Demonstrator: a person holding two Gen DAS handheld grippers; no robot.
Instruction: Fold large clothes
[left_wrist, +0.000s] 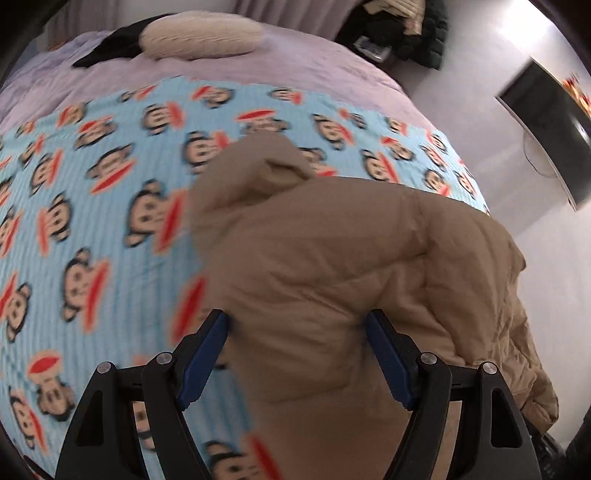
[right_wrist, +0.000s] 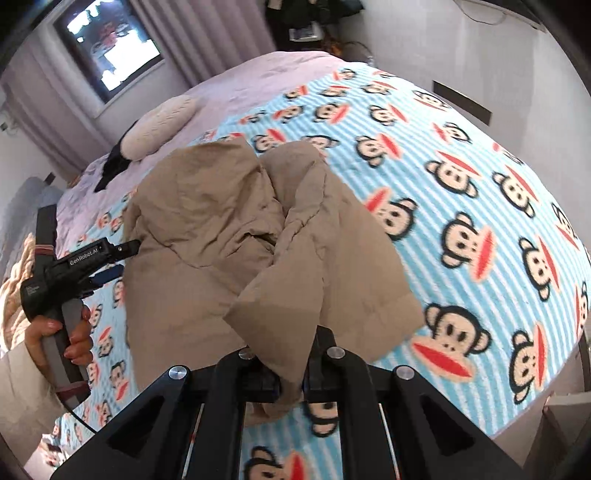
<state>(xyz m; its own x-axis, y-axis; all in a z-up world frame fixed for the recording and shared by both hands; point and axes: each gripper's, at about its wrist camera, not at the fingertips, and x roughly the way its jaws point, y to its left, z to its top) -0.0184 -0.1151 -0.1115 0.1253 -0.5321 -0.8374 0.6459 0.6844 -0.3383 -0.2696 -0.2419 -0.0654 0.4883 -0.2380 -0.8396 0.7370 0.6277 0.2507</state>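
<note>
A tan padded jacket (left_wrist: 332, 266) lies crumpled on a blue striped monkey-print blanket (left_wrist: 92, 206) on a bed. My left gripper (left_wrist: 297, 325) is open, its blue pads (left_wrist: 207, 362) standing on either side of a bulge of the jacket. In the right wrist view the left gripper (right_wrist: 125, 254) shows at the jacket's left edge, held by a hand. My right gripper (right_wrist: 288, 373) is shut on a fold of the jacket (right_wrist: 229, 236) and holds that flap lifted over the blanket (right_wrist: 461, 192).
A cream pillow (left_wrist: 199, 35) and a black garment (left_wrist: 110, 48) lie on the lilac bedspread (left_wrist: 295, 70) at the far end. A dark screen (left_wrist: 550, 122) hangs on the wall. A window (right_wrist: 110, 48) and curtains stand behind the bed.
</note>
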